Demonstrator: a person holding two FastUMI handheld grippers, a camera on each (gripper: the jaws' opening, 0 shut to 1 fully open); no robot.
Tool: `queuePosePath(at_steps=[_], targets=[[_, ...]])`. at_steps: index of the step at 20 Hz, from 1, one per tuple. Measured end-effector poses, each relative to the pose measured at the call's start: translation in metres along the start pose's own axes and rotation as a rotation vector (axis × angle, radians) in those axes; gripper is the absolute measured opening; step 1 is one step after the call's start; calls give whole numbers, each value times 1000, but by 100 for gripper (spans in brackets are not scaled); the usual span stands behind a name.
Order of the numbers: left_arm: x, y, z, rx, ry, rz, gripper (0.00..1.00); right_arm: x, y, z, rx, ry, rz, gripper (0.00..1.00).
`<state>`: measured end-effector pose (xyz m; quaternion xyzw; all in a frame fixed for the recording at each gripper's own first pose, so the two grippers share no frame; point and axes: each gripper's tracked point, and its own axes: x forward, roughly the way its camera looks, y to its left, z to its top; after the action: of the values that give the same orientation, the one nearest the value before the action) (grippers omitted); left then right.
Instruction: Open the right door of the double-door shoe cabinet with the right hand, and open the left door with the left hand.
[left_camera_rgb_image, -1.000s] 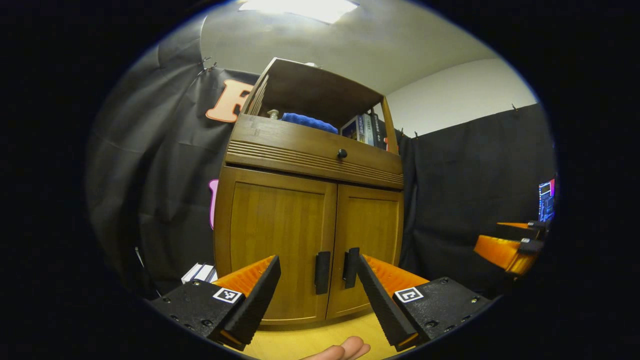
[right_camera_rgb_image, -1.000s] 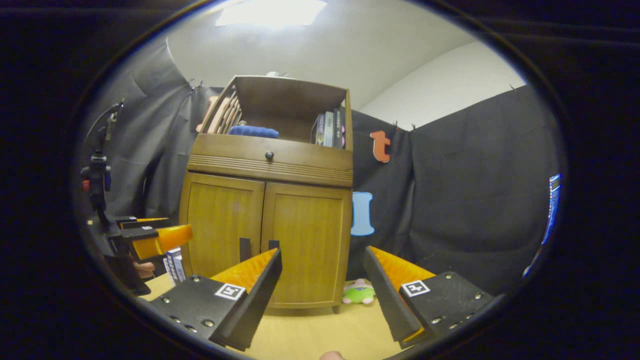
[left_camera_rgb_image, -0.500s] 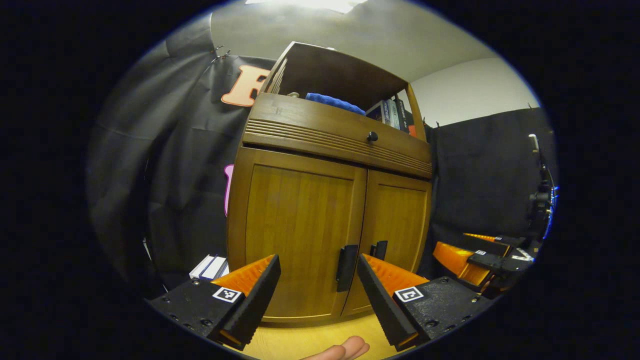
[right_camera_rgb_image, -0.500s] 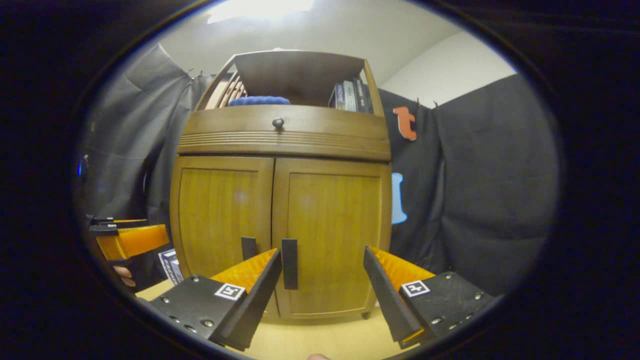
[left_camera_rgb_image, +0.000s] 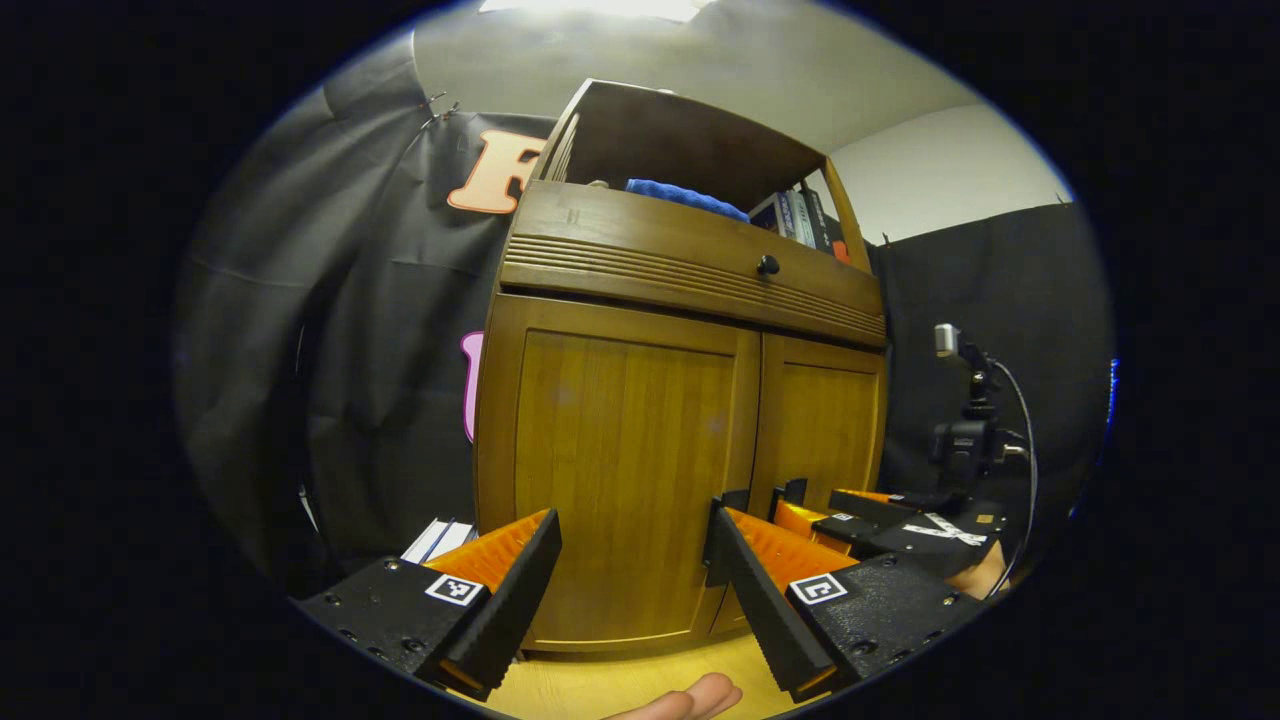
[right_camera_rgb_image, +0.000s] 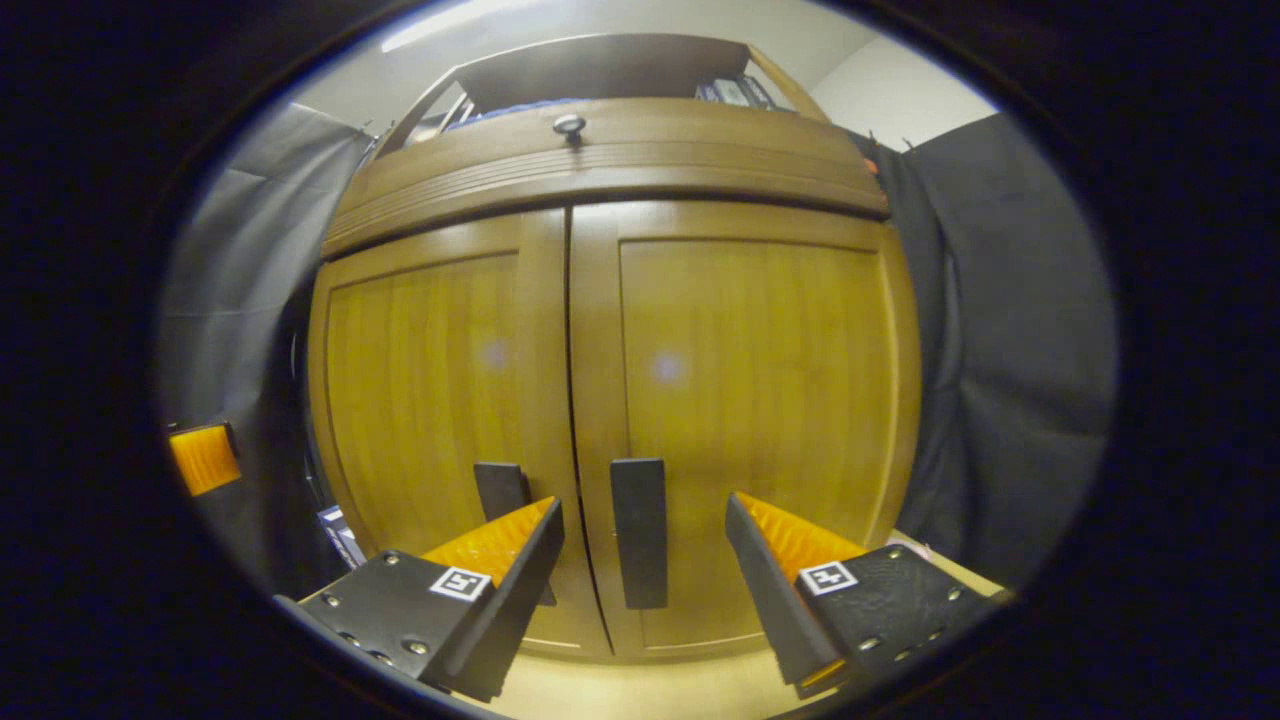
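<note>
Right gripper view: right door handle (right_camera_rgb_image: 639, 532) upright.

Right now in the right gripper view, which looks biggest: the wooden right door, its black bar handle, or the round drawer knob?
1. Wooden right door
2. Black bar handle
3. Round drawer knob, though it sits farther away.

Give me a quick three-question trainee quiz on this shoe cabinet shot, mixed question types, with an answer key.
1. True or false: both cabinet doors are shut.
2. Which handle stands between the right gripper's fingers: A, the left door handle, or B, the right door handle?
3. Fill in: the left gripper is ____.

Key: 1 true. 2 B, untouched so far. 3 open.
</note>
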<state>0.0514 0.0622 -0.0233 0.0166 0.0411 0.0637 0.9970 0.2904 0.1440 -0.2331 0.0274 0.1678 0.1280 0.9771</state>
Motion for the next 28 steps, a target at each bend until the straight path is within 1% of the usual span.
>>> queuePosePath(at_steps=[1, 3, 4, 5, 6, 7, 8, 9, 12, 13, 14, 15, 16, 17, 18, 19, 20, 21, 23, 24, 28], targets=[[3, 2, -1, -3, 4, 5, 95, 9, -4, -8, -9, 12, -42, 78], [9, 3, -7, -12, 22, 6, 95, 24, 3, -15, 18, 28, -20, 48], [10, 0, -9, -18, 31, -1, 95, 31, 3, -14, 15, 25, -15, 40], [12, -3, -11, -17, 40, -8, 92, 22, 5, -13, 5, 16, 12, 43], [13, -5, -13, -13, 47, -14, 95, 33, 5, -17, 10, 13, 26, 29], [14, -6, -15, -8, 50, -16, 95, 28, 4, -18, 1, 12, 46, 28], [14, -8, -15, -4, 52, -16, 95, 24, 3, -16, 25, 9, 59, 29], [14, -9, -16, -3, 52, -16, 95, 21, 4, -18, 41, 8, 67, 21], [11, -16, -19, -23, 57, -25, 95, 0, -3, -16, 31, -2, 96, 21], [10, -19, -22, -35, 67, -31, 96, -8, -4, -16, 36, 1, 107, 25], [9, -22, -24, -38, 77, -39, 95, -15, -6, -16, 38, 4, 121, 21], [9, -25, -27, -31, 82, -48, 92, -23, -9, -15, 43, 5, 135, 21], [9, -27, -27, -14, 78, -52, 95, -29, -12, -15, 48, 12, 149, 21], [9, -28, -26, 7, 74, -49, 92, -35, -17, -15, 54, 14, 158, 21], [6, -28, -28, 24, 71, -46, 96, -40, -19, -15, 56, 23, 165, 21], [6, -30, -28, 34, 63, -45, 95, -45, -21, -15, 61, 28, 168, 25], [4, -34, -26, 37, 53, -46, 93, -49, -23, -15, 60, 34, 170, 21], [3, -37, -26, 42, 46, -50, 96, -53, -26, -15, 56, 40, 171, 21], [-1, -43, -26, 59, 38, -55, 95, -61, -30, -15, 49, 46, 168, 21], [-2, -46, -26, 66, 36, -58, 92, -65, -32, -15, 50, 46, 167, 21], [-4, -56, -31, 96, 41, -74, 92, -77, -41, -14, 64, 42, 172, 21]])
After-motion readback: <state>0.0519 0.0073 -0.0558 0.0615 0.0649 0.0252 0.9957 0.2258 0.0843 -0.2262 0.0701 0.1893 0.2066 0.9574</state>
